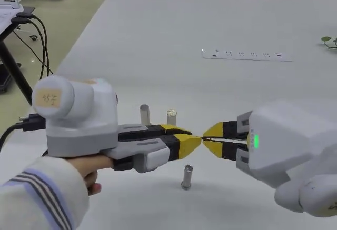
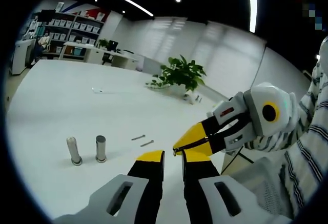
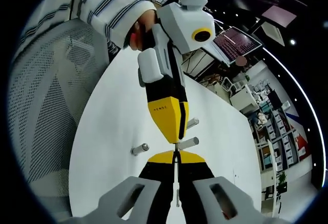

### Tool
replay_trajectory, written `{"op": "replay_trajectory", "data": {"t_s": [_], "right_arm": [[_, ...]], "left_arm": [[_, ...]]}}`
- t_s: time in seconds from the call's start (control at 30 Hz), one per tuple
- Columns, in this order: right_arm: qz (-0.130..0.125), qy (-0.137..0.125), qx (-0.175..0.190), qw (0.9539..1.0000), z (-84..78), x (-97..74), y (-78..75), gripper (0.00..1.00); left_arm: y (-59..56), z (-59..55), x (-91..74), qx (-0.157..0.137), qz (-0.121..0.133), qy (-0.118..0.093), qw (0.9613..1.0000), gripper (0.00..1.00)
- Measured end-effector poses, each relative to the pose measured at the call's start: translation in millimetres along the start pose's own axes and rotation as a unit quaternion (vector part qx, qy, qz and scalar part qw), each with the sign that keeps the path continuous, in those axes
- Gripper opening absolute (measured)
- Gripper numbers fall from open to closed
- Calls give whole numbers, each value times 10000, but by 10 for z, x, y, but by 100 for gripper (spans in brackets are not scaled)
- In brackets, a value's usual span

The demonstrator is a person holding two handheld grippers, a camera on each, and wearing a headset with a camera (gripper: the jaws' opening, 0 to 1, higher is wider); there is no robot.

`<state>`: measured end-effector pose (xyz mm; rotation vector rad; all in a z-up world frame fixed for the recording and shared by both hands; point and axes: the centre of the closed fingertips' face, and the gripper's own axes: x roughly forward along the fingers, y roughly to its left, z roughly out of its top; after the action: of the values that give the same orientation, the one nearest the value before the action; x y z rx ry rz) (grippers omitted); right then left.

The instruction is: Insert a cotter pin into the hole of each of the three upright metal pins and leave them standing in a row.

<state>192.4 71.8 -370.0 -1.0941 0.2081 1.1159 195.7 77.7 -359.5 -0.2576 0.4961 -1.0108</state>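
Tool against tool: left tool (image 1: pixel 194 136) nose to nose with right tool (image 1: pixel 208 138) above the surface (image 1: pixel 158 56).
Head view: both held level, one metal pin (image 1: pixel 187 176) upright just below the tips. Left gripper view: own jaws a sliver apart, grip impossible to call; spare cotter pins (image 2: pixel 138 137) flat beyond. Right gripper view: clamped on a cotter pin (image 3: pixel 177 188), long axis along the jaws, pointing at the left tips.

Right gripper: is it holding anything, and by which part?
Yes, the right gripper holds a cotter pin, pinched near its front end at the jaw tips; the rest trails back between the jaws.
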Motion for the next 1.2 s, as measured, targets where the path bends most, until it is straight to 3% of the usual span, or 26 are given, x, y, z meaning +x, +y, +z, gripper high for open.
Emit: {"op": "replay_trajectory", "data": {"t_s": [0.53, 0.6, 1.2], "right_arm": [[37, -115, -18, 9999, 131, 19, 46, 0], [5, -118, -21, 9999, 141, 19, 46, 0], [-8, -165, 65, 9998, 149, 10, 109, 0]], "left_arm": [[-4, -26, -52, 36, -88, 29, 10000, 2], [-28, -34, -56, 193, -136, 26, 9997, 0], [-61, -111, -60, 93, -243, 180, 9995, 0]]}}
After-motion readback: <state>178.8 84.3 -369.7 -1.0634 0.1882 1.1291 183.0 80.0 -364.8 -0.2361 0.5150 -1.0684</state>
